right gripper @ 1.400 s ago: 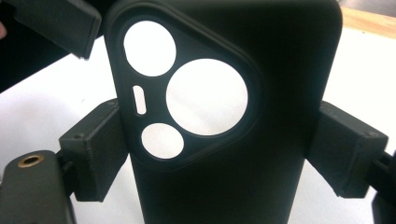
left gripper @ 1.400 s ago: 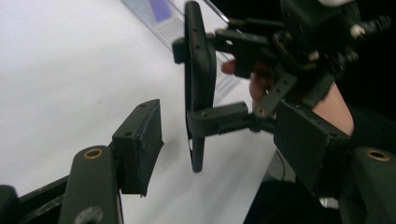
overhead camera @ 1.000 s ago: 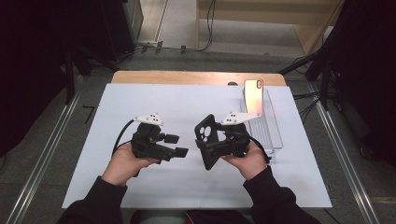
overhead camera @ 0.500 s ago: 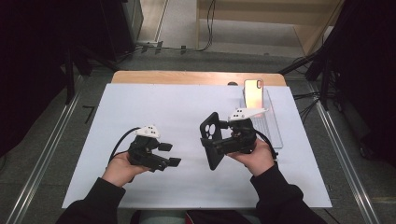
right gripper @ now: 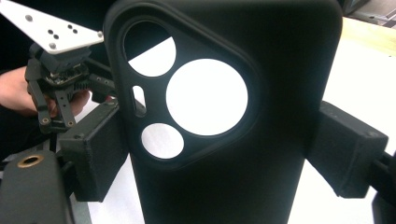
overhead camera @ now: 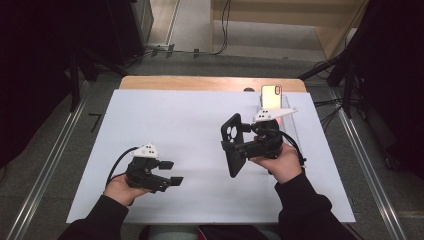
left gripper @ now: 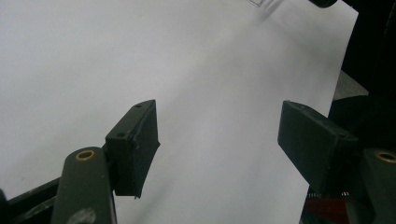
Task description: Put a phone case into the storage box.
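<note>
The black phone case (right gripper: 224, 116) stands upright above the table's (overhead camera: 165, 120) right half, pinched across its width by the right gripper (overhead camera: 240, 148). Behind it, a phone (overhead camera: 271, 95) leans in a clear stand (overhead camera: 290, 114). The left gripper (overhead camera: 169, 173) hovers low over the white sheet, spread, holding nothing.

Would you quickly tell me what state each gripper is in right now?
Left gripper: jaws open, nothing between them.
Right gripper: jaws shut on the black phone case, held upright.
</note>
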A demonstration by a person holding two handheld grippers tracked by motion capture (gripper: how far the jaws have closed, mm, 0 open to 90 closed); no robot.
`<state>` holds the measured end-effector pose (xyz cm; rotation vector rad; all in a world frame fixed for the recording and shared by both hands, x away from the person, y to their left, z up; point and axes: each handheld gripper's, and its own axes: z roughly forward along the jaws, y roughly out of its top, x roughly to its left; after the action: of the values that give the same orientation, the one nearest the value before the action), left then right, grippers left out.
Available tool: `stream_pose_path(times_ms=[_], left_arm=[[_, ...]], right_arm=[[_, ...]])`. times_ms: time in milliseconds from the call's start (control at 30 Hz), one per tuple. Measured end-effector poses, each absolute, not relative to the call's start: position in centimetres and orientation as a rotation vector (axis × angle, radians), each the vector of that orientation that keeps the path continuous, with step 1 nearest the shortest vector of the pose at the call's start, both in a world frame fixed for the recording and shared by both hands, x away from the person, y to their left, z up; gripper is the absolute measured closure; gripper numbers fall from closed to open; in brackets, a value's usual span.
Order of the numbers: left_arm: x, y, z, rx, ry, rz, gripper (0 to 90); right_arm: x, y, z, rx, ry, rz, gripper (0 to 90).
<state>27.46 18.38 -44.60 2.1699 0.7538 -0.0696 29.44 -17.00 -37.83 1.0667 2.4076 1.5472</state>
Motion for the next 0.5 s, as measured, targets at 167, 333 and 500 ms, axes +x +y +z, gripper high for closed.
stream_pose_path(times_ms=[167, 333, 500], left_arm=[[27.2, 18.8, -44.8, 2.163, 0.788, -0.064, 29.2], [27.0, 19.2, -44.9, 2.153, 0.822, -0.069, 29.2], [26.8, 19.7, -44.7, 2.133, 0.847, -0.066, 29.2]], right_arm=[[29.5, -17.3, -37.1, 1.089, 2.373, 1.532, 11.8], [29.7, -17.8, -36.4, 1.145, 2.283, 1.540, 11.8], [30.1, -18.8, -35.9, 1.213, 2.225, 1.528, 11.8]])
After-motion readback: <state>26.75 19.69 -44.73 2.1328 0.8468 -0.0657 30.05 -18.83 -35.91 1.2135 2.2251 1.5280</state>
